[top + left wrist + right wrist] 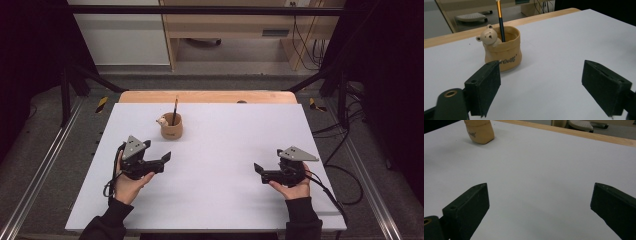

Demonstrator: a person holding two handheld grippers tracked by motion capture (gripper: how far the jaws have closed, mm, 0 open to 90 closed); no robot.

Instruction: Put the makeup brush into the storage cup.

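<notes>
A tan pot (171, 129) with a small bear figure (162, 120) on its rim stands at the back left of the white table (220, 145). A black and yellow pencil (175, 109) stands upright in it. My left gripper (166, 158) sits just in front of the pot, open and holding nothing. In the left gripper view the pot (504, 50), bear (488, 37) and pencil (500, 22) lie beyond the wide-apart jaws of the left gripper (540, 67). My right gripper (257, 168) rests at the right, open, jaws pointing left. In the right gripper view the right gripper (541, 186) frames bare table, with the pot (479, 131) far off.
A wooden strip (207, 96) borders the table's far edge. Black frame bars (85, 75) slant down at both back corners. Cables (345, 175) trail off the right side. A light cabinet (225, 30) stands on the floor beyond.
</notes>
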